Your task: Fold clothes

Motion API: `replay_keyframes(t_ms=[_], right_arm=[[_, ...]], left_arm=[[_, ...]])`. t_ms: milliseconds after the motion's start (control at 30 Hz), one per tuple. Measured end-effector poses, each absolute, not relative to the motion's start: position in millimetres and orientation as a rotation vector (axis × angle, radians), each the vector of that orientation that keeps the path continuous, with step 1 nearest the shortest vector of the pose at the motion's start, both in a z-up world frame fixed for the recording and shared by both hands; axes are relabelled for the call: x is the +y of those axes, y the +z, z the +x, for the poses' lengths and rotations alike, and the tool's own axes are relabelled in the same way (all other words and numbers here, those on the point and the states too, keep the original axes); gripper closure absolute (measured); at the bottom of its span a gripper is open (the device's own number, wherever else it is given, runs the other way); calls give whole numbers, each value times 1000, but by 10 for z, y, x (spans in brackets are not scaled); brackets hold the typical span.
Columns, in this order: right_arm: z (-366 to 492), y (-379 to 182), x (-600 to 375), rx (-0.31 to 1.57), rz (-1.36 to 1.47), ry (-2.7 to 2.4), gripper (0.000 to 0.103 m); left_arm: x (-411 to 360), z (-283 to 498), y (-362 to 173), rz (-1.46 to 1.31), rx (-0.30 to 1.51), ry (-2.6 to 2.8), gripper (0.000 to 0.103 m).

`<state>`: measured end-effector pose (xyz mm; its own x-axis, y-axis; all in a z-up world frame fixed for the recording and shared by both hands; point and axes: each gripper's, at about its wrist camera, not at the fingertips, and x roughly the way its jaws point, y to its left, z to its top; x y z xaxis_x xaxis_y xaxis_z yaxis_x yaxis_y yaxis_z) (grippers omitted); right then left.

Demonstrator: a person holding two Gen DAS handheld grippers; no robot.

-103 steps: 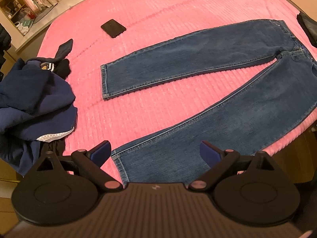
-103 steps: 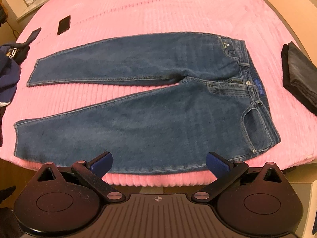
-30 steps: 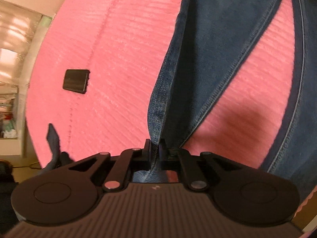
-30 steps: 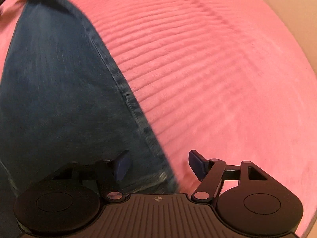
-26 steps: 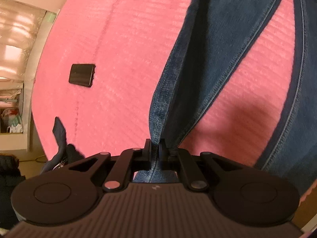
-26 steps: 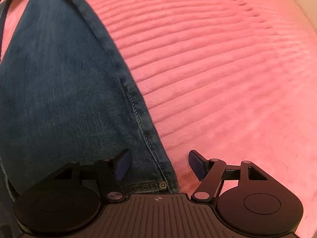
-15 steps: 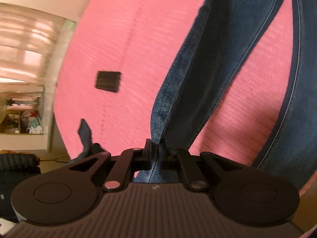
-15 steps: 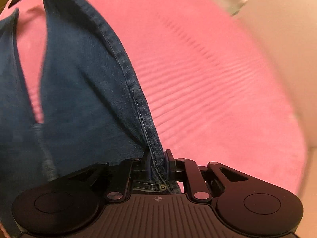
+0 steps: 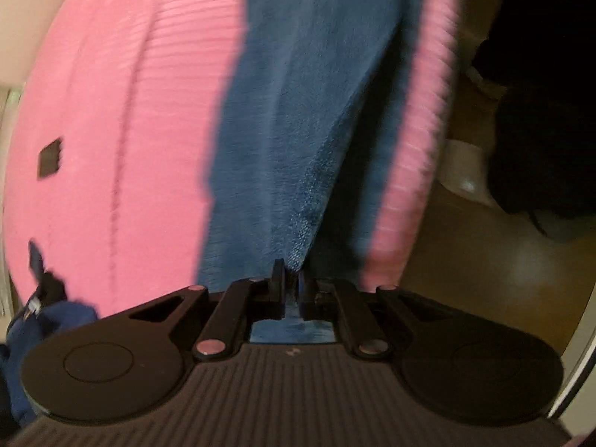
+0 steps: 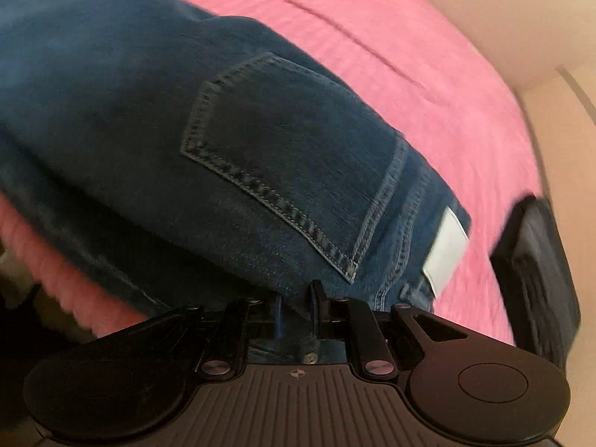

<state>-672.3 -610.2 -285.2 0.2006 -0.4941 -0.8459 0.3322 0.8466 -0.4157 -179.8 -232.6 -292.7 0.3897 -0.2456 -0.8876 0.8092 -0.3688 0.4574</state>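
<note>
Evidently the lengthwise fold is under way: left gripper (image 9: pixel 291 283), pinched tight on the jeans (image 9: pixel 298 111) at a leg end, and right gripper (image 10: pixel 296 307), clamped at the waistband, carry denim over the pink bed (image 9: pixel 123 130). Next, lay it flat; the bed's edge lies at 3 o'clock in the left view, open cover toward 12.

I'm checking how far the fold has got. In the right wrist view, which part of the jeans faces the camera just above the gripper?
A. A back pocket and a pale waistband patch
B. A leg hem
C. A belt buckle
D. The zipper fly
A: the jeans show a stitched back pocket and a pale patch beside the right gripper, which is shut on the denim.
</note>
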Motion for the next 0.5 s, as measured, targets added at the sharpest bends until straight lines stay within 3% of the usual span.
replay_keyframes(t_ms=[133,200,233,267,400,500], right_arm=[[-6784,-2749,-6127,1167,-88,-675,85],[-6870,-2759,-6156,1127,-71,-698,54],[-6956,-2772,-6158,1088,-40,-724,24],[-7054,-2788,-6155,1040,1,-750,16],[-7399,-2940,-6133,854,206,-851,16],[-7745,-2936,-6219,600,440,-914,16]], left_arm=[[-2098,-1936,-3267,1586,462,-1255,99],[-2011,-1999,-3402,1585,426,-1253,99],[-1989,-2026,-3442,1576,402,-1237,98],[-1967,-2054,-3481,1567,378,-1222,98],[-1878,-2163,-3639,1528,285,-1157,98],[-1811,-2246,-3758,1497,216,-1109,98]])
